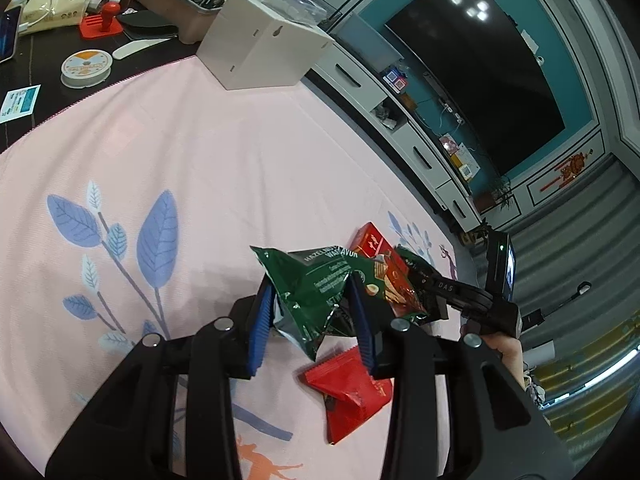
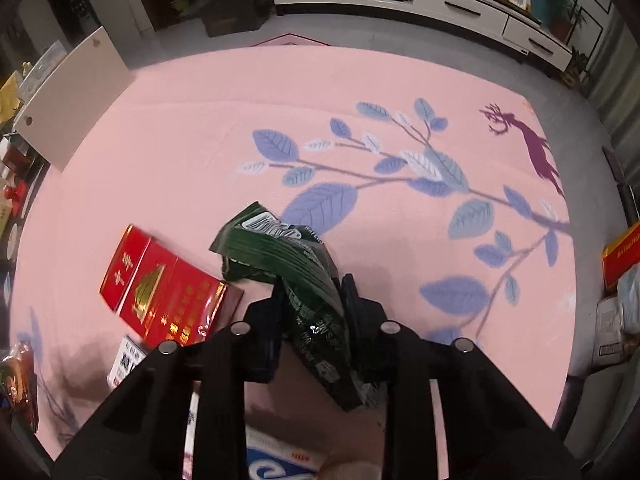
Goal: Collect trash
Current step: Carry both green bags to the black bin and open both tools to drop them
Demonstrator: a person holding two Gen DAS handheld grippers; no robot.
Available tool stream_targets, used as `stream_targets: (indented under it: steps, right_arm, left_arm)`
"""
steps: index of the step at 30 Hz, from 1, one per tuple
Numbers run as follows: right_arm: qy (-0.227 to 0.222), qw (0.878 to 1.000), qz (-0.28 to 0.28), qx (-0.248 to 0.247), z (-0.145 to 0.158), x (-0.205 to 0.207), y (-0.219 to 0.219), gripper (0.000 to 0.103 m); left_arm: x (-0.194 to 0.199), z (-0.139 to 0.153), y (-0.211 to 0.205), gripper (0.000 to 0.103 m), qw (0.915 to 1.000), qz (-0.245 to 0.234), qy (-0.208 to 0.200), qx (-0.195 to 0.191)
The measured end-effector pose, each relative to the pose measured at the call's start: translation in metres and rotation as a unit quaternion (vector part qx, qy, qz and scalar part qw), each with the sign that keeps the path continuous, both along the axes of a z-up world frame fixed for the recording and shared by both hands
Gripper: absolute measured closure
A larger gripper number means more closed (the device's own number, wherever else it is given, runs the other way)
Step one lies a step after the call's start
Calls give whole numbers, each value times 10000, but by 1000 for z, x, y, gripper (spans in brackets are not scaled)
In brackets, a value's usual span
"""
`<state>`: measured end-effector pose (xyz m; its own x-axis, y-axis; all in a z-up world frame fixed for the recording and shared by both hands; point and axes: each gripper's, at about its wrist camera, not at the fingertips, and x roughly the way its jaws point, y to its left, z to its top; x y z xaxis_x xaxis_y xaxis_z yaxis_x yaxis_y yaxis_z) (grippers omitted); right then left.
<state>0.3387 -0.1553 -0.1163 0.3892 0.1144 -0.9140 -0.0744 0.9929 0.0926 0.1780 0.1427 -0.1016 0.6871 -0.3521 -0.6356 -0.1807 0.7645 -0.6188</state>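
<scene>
The left tool [image 1: 312, 312] is clamped on a green hazelnut wafer wrapper [image 1: 316, 284], which is pinched between its two blue-padded fingers [image 1: 262, 328] and held above the pink leaf-print cloth [image 1: 200, 160] covering the surface. Directly beneath this tool, on the cloth, lies a crumpled red wrapper [image 1: 352, 392]. Ahead and to the right of it, a red cigarette pack [image 1: 372, 242] is partly hidden behind the green wrapper.

The right tool [image 2: 316, 312] is clamped on a dark green crumpled wrapper [image 2: 288, 256]; the wrapper fills the gap between the fingers and projects forward past the tips. In the left wrist view this tool [image 1: 416, 284] appears at the far end of the hazelnut wafer wrapper, with part of a hand [image 1: 508, 356] behind it; whether both tools grip one wrapper or two separate ones cannot be determined.

Containers: a white box [image 1: 260, 48] stands far ahead of the left tool at the cloth's edge. Its contents are not visible. Behind it, a beige tray [image 1: 188, 4] holds pens.

In the right wrist view, the red cigarette pack [image 2: 160, 288] lies on the cloth to the left of the tool. A white and blue package [image 2: 276, 460] below the tool is cut off by the frame and the tool body; its type cannot be read. A red-brown item [image 2: 18, 380] at the left edge is blurred.
</scene>
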Motion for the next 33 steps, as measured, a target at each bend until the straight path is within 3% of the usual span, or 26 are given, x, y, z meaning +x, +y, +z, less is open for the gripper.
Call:
stream_targets:
  steps: [4, 9, 13, 17, 21, 25, 29, 33]
  right_arm:
    - [-336, 9990, -135, 260, 26, -37, -11, 79]
    - [-1155, 9906, -342, 647, 72, -134, -33, 79]
    - [-1346, 9857, -495, 886, 76, -212, -54, 78]
    - [-1567, 9746, -1156, 1103, 72, -266, -87, 77]
    - [-1845, 9658, -1428, 1135, 84, -297, -110, 77]
    - [-2233, 9549, -1472, 1287, 96, -314, -120, 76]
    - [-2419, 9483, -1395, 1509, 108, -332, -127, 75]
    - [-2925, 9340, -1575, 1316, 131, -358, -134, 75]
  left_arm:
    - [0, 2, -6, 66, 10000, -79, -49, -27]
    - [-2, 6, -16, 66, 9995, -265, -136, -61]
    - [-5, 9, -32, 66, 9985, -517, -192, 9]
    - [-12, 13, -38, 66, 9982, -507, -268, 148]
    - [-25, 16, -50, 66, 9973, -665, -300, 82]
    - [-45, 31, -71, 65, 9928, -942, -624, 391]
    - [-61, 36, -81, 65, 9913, -1017, -672, 495]
    - [-81, 53, -98, 65, 9855, -1240, -942, 670]
